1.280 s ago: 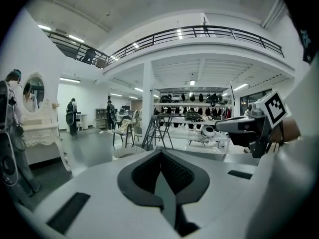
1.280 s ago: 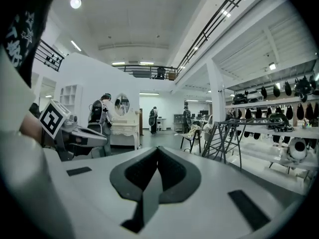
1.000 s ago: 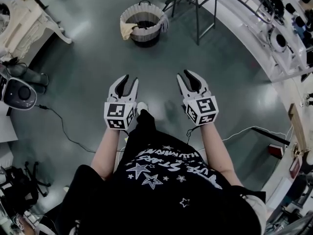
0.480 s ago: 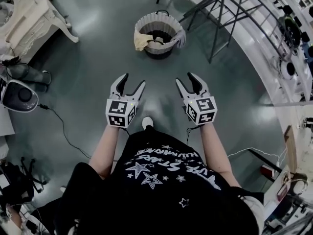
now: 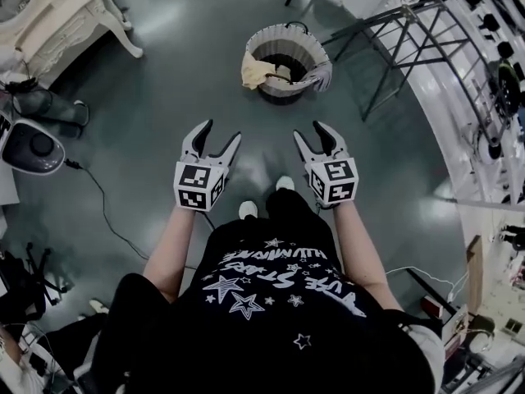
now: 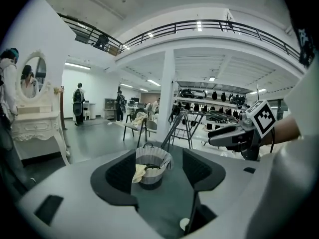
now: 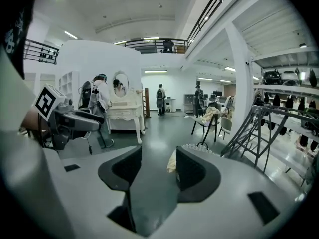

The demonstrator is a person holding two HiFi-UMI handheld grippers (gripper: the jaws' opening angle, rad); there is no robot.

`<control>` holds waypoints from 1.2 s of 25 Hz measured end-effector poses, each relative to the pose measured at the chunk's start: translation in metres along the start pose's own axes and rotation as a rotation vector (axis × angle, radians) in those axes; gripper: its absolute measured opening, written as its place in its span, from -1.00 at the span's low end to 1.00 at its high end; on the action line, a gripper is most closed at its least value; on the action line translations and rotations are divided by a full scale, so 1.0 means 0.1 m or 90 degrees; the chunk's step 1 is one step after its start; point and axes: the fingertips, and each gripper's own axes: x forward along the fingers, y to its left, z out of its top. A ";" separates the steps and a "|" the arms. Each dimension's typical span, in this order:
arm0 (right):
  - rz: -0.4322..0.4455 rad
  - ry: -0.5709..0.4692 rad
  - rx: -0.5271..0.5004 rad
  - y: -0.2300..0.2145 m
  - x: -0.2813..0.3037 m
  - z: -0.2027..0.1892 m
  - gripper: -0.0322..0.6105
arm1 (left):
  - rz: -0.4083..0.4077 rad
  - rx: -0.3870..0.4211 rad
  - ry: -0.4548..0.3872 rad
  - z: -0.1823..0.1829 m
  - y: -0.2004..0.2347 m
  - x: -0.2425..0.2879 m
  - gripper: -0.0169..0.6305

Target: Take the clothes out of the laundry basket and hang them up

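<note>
A round grey laundry basket [image 5: 285, 60] stands on the floor ahead, with a pale yellow garment [image 5: 256, 72] draped over its left rim and dark clothes inside. In the left gripper view the basket [image 6: 152, 164] shows between the jaws, some way off. In the right gripper view the basket [image 7: 194, 148] is mostly hidden behind the right jaw. My left gripper [image 5: 218, 141] and right gripper [image 5: 313, 137] are both open and hold nothing, side by side short of the basket. A metal drying rack [image 5: 426, 48] stands to the right of the basket.
A white dressing table [image 5: 57, 19] with a mirror is at the far left, a round white device [image 5: 31, 146] and cables [image 5: 98, 212] on the floor to the left. Shelves line the right wall. People stand far back in the room. Chairs [image 6: 137, 126] stand behind the basket.
Both grippers have opened wider. I have walked toward the basket, which now sits closer and further right in the head view.
</note>
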 end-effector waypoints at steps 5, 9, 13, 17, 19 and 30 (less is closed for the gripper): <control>0.024 0.028 -0.025 -0.19 0.58 -0.05 -0.23 | 0.033 -0.011 0.019 -0.09 0.27 0.21 -0.03; 0.056 0.057 -0.049 -0.39 1.05 -0.14 -0.23 | 0.071 -0.024 0.042 -0.11 0.50 0.49 -0.03; 0.087 0.103 -0.083 -0.65 1.49 -0.24 -0.23 | 0.092 -0.042 0.087 -0.15 0.61 0.89 -0.03; 0.121 0.135 -0.149 -0.98 1.97 -0.31 -0.23 | 0.096 -0.046 0.119 -0.17 0.70 1.46 -0.03; 0.145 0.162 -0.201 -1.10 2.16 -0.42 -0.23 | 0.105 -0.049 0.133 -0.18 0.72 1.65 -0.03; 0.268 0.247 -0.326 -1.38 3.28 -1.04 -0.29 | 0.176 -0.110 0.178 -0.54 1.02 2.47 -0.03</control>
